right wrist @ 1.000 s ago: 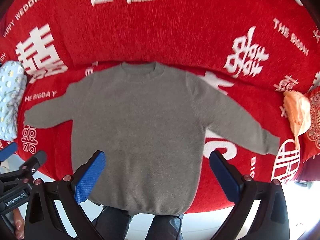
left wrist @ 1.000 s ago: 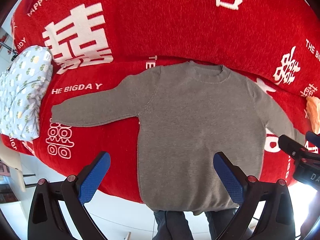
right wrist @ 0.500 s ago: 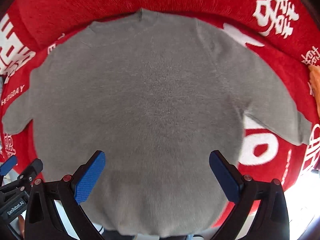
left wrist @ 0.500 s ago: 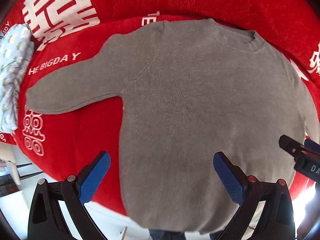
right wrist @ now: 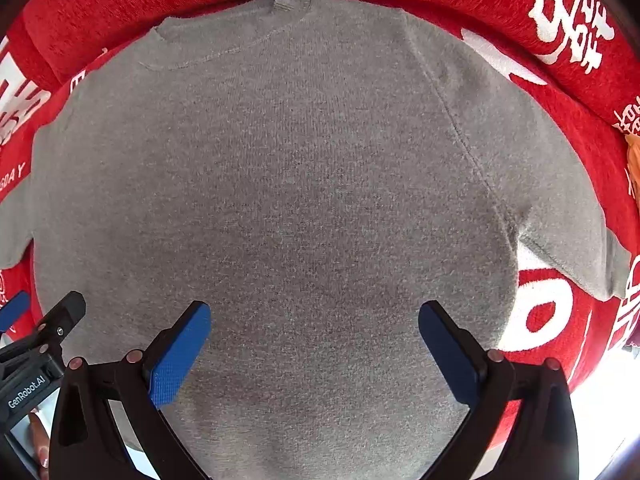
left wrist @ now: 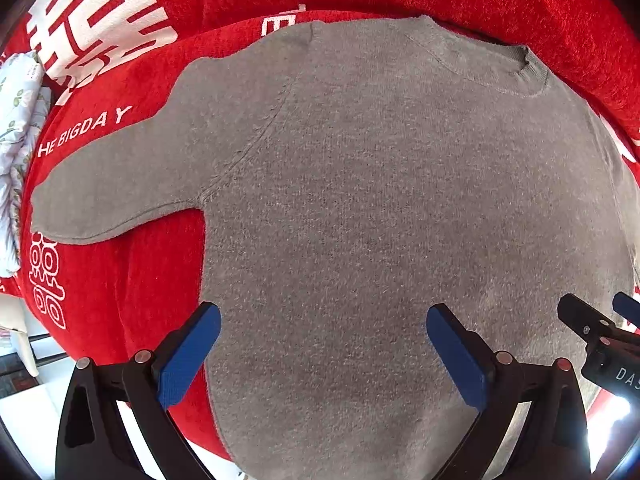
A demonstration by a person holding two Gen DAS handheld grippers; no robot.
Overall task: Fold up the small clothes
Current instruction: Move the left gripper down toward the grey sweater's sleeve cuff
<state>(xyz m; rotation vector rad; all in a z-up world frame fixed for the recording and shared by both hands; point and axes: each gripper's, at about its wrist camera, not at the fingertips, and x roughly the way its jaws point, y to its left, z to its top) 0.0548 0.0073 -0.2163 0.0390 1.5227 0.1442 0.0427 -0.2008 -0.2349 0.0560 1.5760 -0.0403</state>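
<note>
A small grey knit sweater (left wrist: 380,208) lies flat, front up, on a red cover, collar at the far side and both sleeves spread outward. Its left sleeve (left wrist: 120,192) points left in the left wrist view; its right sleeve (right wrist: 560,216) runs to the right edge of the right wrist view. My left gripper (left wrist: 324,332) hovers open over the sweater's lower left body, blue pads wide apart. My right gripper (right wrist: 314,328) hovers open over the lower middle of the sweater (right wrist: 300,200). Nothing sits between either pair of fingers.
The red cover (left wrist: 120,280) carries white characters and lettering and rises into a backrest behind the collar. A pale flowered cloth (left wrist: 16,128) lies at the far left. An orange item (right wrist: 633,164) shows at the right edge. The bright floor lies below the front edge.
Both grippers have come down and forward toward the sweater, which now fills most of both views. The sweater itself has not moved, and both grippers stay open.
</note>
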